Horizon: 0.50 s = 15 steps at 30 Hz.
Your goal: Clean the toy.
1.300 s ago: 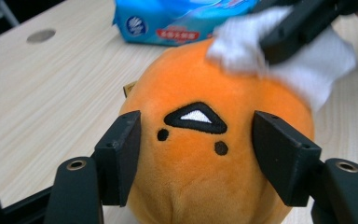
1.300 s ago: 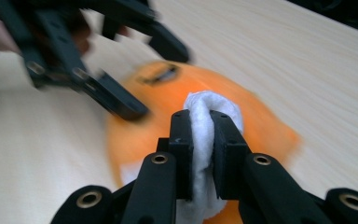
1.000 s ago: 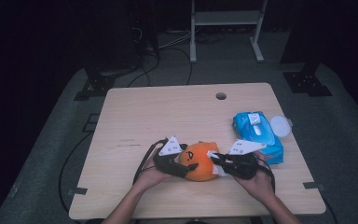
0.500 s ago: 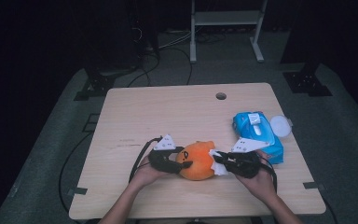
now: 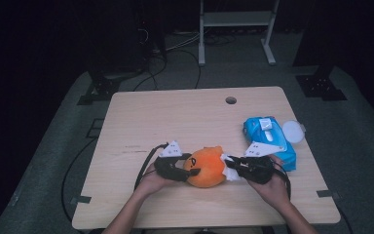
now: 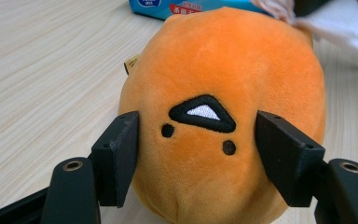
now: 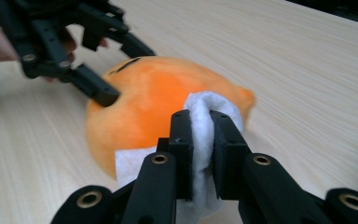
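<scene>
Here the orange plush toy (image 5: 205, 167) lies on the wooden table (image 5: 175, 117) near its front edge, and everything else sits around it. The left gripper (image 5: 191, 171) comes at the toy from the left; its jaws have just been closing and now press into the plush on both sides of the stitched face, one pad (image 6: 117, 156) dug into each flank. The right gripper (image 5: 230, 167) meets the toy from the right, its jaws pinched tight on a folded white wipe (image 7: 204, 122), and the wipe touches the toy's orange surface. Behind the toy and to its right lies a blue pack of wet wipes (image 5: 269, 139), with a round white lid (image 5: 292, 131) just beside the pack's far side.
</scene>
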{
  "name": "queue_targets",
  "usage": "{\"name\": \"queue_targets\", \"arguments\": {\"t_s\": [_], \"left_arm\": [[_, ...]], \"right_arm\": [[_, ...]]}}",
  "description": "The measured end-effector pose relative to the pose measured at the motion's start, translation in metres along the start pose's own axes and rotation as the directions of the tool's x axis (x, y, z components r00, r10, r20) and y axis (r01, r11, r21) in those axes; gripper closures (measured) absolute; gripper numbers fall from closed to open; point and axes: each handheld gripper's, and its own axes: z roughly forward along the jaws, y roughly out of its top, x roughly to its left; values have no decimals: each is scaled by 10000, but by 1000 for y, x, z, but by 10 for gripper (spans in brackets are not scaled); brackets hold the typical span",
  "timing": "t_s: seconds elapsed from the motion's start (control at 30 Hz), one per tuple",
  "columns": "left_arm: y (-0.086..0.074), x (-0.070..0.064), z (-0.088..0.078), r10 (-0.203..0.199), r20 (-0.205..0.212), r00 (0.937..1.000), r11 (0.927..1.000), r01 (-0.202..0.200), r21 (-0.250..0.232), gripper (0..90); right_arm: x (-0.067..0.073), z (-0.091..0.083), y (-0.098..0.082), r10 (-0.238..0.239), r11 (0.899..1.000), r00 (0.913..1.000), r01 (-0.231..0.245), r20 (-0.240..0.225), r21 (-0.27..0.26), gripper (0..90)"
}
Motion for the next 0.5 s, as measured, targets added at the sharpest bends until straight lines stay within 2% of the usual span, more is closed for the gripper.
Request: {"name": "queue_targets", "arguments": {"t_s": [0.03, 0.13, 0.2, 0.3, 0.33, 0.4, 0.5], "left_arm": [[-1, -1, 0, 65, 15, 10000, 10000, -65, -31, 325], [0, -4, 1, 240, -2, 9997, 9997, -240, 69, 315], [0, -5, 2, 380, -14, 9993, 9992, -380, 91, 310], [0, -12, 3, 809, 63, 9967, 9967, -809, 32, 310], [1, -13, 4, 895, 23, 9960, 9960, -896, 73, 309], [1, -12, 4, 888, 47, 9960, 9960, -889, 85, 309], [0, -11, 3, 768, 114, 9970, 9970, -768, -7, 309]], "right_arm": [[-5, 1, -2, 184, 9997, 9997, -187, 169, 160, 792], [-2, 4, -2, 359, 9993, 9990, -356, -252, 106, 792], [8, 5, 1, 115, 9999, 9989, -117, -459, -33, 791], [16, 6, 4, -67, 9999, 9976, 60, -686, -115, 791], [20, 8, 5, -306, 9995, 9976, 303, -621, -56, 791], [19, 9, 4, -350, 9994, 9979, 350, -553, -23, 791], [7, 8, 3, -81, 10000, 9998, 81, -172, 34, 792]]}}
